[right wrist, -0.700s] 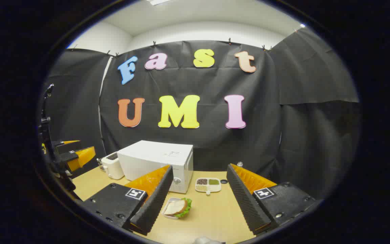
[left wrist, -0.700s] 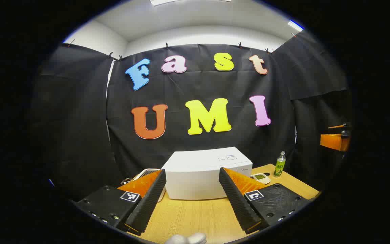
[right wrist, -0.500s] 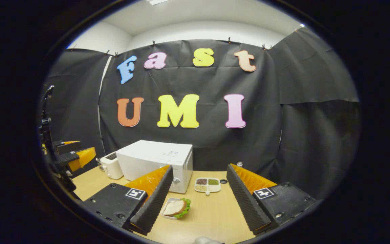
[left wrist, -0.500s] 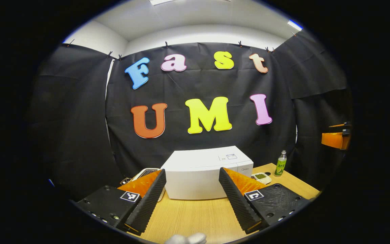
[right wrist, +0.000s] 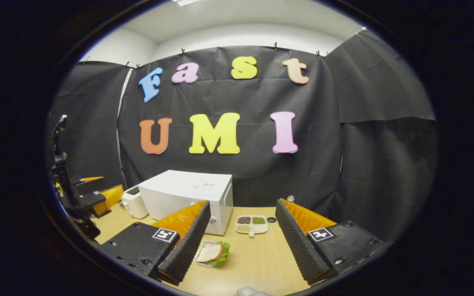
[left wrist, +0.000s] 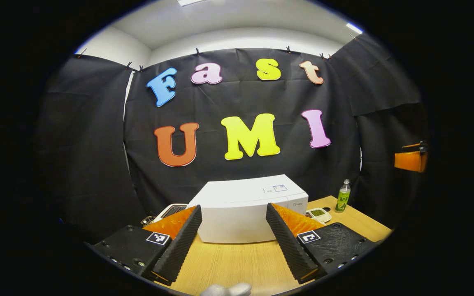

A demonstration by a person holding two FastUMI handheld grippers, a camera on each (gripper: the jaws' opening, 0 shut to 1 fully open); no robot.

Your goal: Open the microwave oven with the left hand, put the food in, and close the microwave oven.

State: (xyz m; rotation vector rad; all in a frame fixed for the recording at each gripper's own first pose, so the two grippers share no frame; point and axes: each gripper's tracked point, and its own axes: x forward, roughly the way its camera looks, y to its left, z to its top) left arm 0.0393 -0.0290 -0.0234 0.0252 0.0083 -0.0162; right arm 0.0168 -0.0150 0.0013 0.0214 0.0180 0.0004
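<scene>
Left gripper view: the left hand-held gripper (left wrist: pixel 233 234) is spread wide and grasps nothing, hovering above the bare desk (left wrist: pixel 237 263). The white microwave oven (left wrist: pixel 247 209) stands straight ahead between the two ribbed fingers (left wrist: pixel 179 242), near the desk's far edge and well apart from them, its door shut. It is judged a heavy, rigid box that will stay put under a pull; only the door should swing. The grip is best taken at the door's free edge, beside the control panel, though no handle can be made out here. A green bottle (left wrist: pixel 343 196) stands to the right of the oven.

Right gripper view: the right hand-held gripper (right wrist: pixel 242 242) is likewise released and empty. The sandwich (right wrist: pixel 214 253) lies on a small white tray just in front of the oven's knob corner, close beside the left finger but not touched by it. It is judged light, soft and loosely stacked, so the tray rim is the safer hold. The oven (right wrist: pixel 187 195) lies beyond and to the left, with a toaster (right wrist: pixel 134 203) beside it and a divided dish (right wrist: pixel 251 224) to its right
</scene>
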